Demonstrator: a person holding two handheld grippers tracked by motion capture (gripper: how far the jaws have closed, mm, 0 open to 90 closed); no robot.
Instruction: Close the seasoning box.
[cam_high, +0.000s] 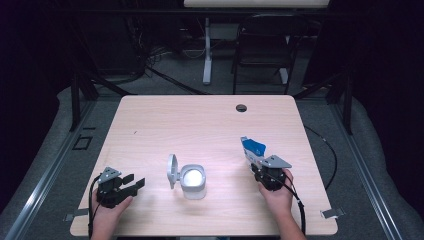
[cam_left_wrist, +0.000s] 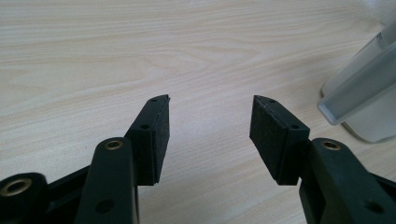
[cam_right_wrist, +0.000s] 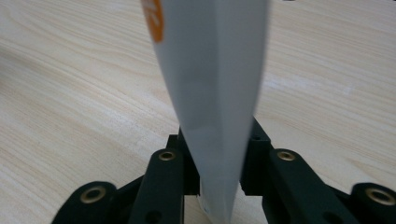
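The right claw (cam_right_wrist: 219, 186) stands clenched on the low end of a thin white-and-blue flexible sachet (cam_high: 253, 148) raised above the light wooden bench (cam_high: 210, 125); light, limp and slippery, grip near its sealed edge.

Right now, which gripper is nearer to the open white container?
Left. The left gripper sits just left of the open white container, jaws open and empty. The right gripper is farther off on its other side, with a blue-and-white packet between its jaws.
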